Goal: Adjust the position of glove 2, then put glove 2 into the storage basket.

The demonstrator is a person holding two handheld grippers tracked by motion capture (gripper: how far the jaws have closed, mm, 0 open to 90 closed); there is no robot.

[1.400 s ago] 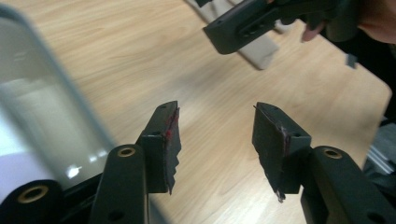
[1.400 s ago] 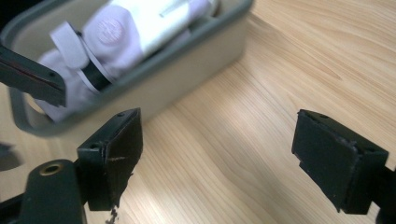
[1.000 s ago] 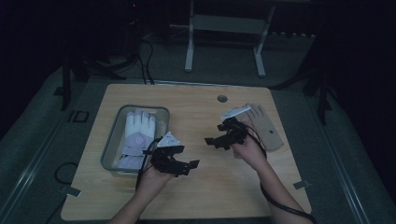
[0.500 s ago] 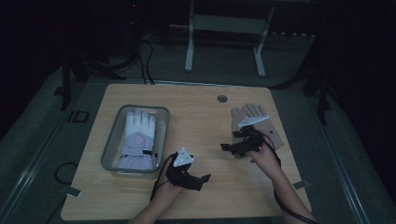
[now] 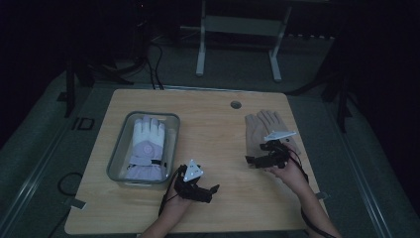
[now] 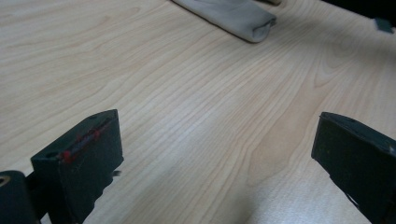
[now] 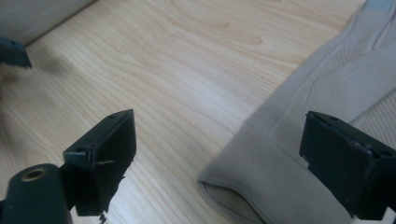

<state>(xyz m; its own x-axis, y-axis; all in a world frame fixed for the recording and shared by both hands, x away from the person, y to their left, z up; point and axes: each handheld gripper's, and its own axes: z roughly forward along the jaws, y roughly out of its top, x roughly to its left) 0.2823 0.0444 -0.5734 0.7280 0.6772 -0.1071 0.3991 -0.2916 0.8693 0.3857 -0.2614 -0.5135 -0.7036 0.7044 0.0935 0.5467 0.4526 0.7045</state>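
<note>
Flat beige fabric glove (image 7: 299,154) on light wooden table (image 5: 218,129), cuff between wide-open right gripper (image 7: 217,154) jaws. Risk: pinching single layer, or cuff sliding. Left gripper (image 6: 217,158) wide, empty.

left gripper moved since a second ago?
Yes. The left gripper has come back from the tray toward the table's near edge, and its jaws have just been opening, empty.

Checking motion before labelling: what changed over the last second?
Left gripper pulled back from the tray toward the table's near edge, jaws just opened, nothing between them. Right gripper came back to the beige glove's cuff, open. White glove and beige glove unmoved.
</note>
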